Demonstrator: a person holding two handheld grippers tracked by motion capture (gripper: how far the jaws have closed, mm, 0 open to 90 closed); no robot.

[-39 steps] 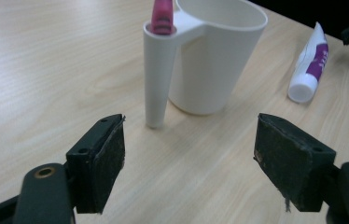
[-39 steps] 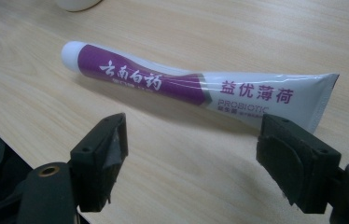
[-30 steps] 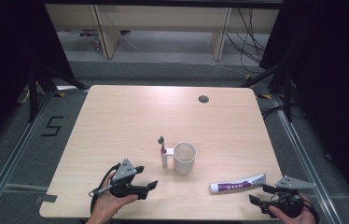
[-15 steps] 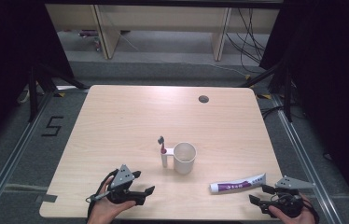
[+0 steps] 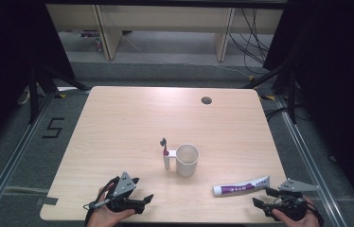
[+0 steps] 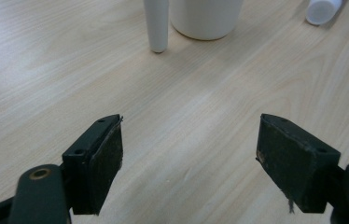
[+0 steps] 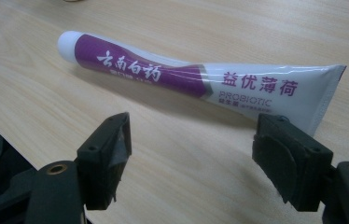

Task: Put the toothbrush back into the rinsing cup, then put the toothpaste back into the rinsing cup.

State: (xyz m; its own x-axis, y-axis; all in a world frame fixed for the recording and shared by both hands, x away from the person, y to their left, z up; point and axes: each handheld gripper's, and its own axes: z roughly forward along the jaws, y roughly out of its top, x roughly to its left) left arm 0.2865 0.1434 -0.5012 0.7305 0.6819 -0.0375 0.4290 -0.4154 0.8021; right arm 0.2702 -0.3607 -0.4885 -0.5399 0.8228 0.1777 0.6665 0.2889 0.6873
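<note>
Resting at the near left table (image 5: 118,123) edge, left gripper (image 5: 139,200) gaping wide, holding nothing, facing the cup (image 5: 187,160) and toothbrush (image 5: 165,152) mid-table. Waiting near right, right gripper (image 5: 261,197) equally wide and empty, seemingly lining up on the toothpaste tube (image 5: 241,187) lying just beyond.

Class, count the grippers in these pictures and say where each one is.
2. The left gripper is at the table's near-left edge, jaws open. The right gripper is at the near-right corner, jaws open, just short of the toothpaste tube.
</note>
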